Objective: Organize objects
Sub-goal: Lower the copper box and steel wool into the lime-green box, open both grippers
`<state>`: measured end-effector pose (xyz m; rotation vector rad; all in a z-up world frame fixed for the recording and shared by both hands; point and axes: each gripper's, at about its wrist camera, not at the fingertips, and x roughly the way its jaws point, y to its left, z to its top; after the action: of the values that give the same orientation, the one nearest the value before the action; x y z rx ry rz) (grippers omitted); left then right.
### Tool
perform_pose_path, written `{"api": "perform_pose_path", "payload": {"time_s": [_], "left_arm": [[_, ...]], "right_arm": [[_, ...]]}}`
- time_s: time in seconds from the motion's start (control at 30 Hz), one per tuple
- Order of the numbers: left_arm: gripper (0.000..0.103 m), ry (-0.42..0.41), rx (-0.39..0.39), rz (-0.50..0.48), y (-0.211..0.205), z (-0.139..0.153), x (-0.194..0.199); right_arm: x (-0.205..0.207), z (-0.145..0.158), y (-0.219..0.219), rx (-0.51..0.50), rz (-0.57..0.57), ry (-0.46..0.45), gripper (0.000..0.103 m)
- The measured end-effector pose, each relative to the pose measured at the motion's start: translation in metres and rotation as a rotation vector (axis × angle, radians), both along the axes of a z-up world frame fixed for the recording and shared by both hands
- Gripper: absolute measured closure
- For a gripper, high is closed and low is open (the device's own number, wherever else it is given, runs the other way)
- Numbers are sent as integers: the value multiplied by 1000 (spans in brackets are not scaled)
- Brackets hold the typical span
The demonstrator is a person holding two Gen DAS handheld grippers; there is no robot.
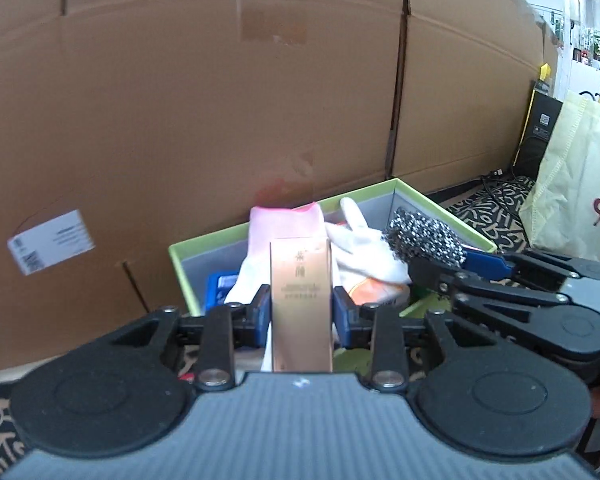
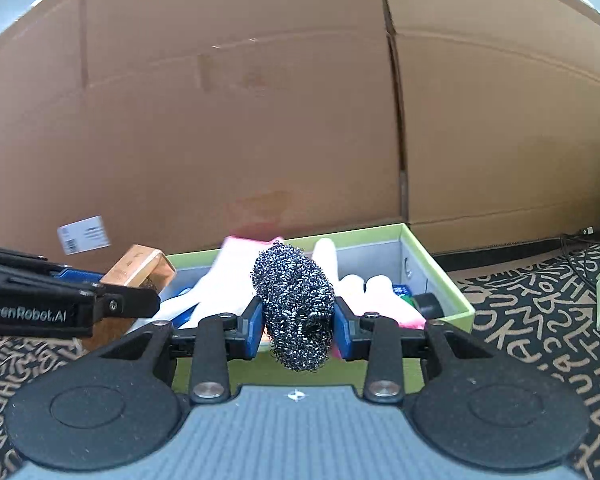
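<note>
My left gripper [image 1: 302, 312] is shut on a tall rose-gold carton [image 1: 301, 280], held upright above the near end of a green-rimmed grey box [image 1: 440, 204]. My right gripper [image 2: 298, 322] is shut on a steel wool scourer [image 2: 293, 304], also over that box [image 2: 440, 276]. In the left wrist view the right gripper [image 1: 436, 252] reaches in from the right with the scourer [image 1: 424, 238]. The right wrist view catches the left gripper [image 2: 139, 280] at the left with the carton [image 2: 137, 266]. White and pink gloves [image 1: 283, 224] lie in the box.
A wall of large cardboard boxes [image 1: 219, 100] stands right behind the green box. A pale yellow bag [image 1: 572, 184] sits at the right on a black patterned rug [image 2: 540, 312]. Blue items [image 1: 219, 288] and a dark roll [image 2: 430, 304] lie in the box.
</note>
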<state>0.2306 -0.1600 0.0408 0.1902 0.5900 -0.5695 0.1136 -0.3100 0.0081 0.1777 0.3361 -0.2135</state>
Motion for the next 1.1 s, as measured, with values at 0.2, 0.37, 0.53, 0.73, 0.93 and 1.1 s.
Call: {"api": "perform_pose_path", "payload": {"time_s": [0.2,0.37,0.53,0.73,0.93,1.1], "left_arm": [[72,43,1,45,-21,-15,31],[17,-5,26,83,-23,-30,40],[3,-45,-46,78,7,-28,21],[0,-32,-138,122,49,-24,-9],[0,-58,-124,185,100,-28,-41],[0,-24,-113,263,149,-44,-65]], "right_arm": [[34,-6,-19,-40,-46,4,63],[62,-20,-32,-119,-85,78,45],[40,-26,-35,-145,-130,34,30],[-22,-10,-4,-133,-123,-139,22],[-49,-11,38,-136,-9,-163,21],[-48,-30,77,-111,100,-113,21]]}}
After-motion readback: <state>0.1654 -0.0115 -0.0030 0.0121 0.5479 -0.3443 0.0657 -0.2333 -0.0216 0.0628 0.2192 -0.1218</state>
